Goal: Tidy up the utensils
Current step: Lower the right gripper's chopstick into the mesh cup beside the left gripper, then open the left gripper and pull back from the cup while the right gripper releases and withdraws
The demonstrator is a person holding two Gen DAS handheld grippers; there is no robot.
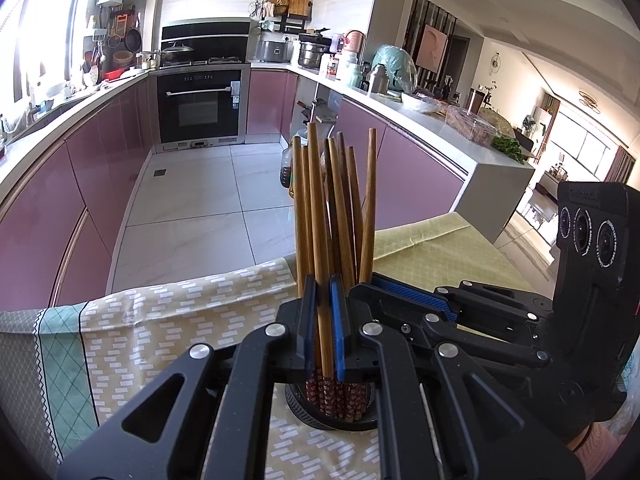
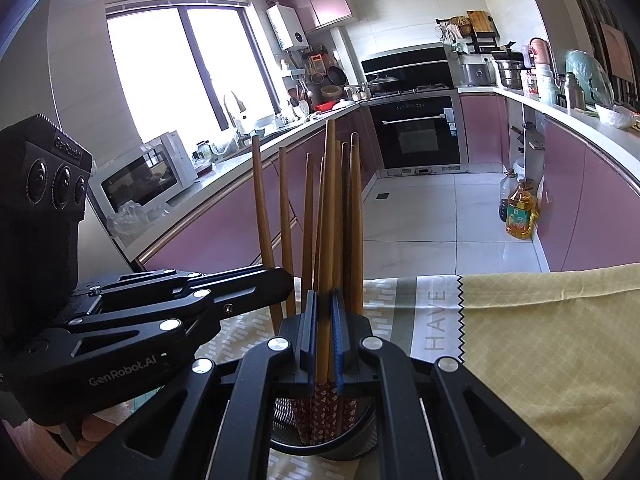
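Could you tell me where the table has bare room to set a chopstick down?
Free: patterned cloth left of the holder, and plain yellow cloth to its right. Crowded: the holder itself, with the left gripper and right gripper over it.

U-shaped kitchen, pink cabinets (image 1: 52, 184) under pale countertops (image 1: 440, 120). Black built-in oven (image 1: 199, 106) at far end, white tiled floor (image 1: 192, 208). Bright window (image 2: 160, 68) on one side, white microwave (image 2: 148, 176) below it. Patterned tablecloth (image 1: 160, 320) in foreground.

Wooden chopsticks (image 1: 320, 216) upright — in black holder (image 1: 332, 420).
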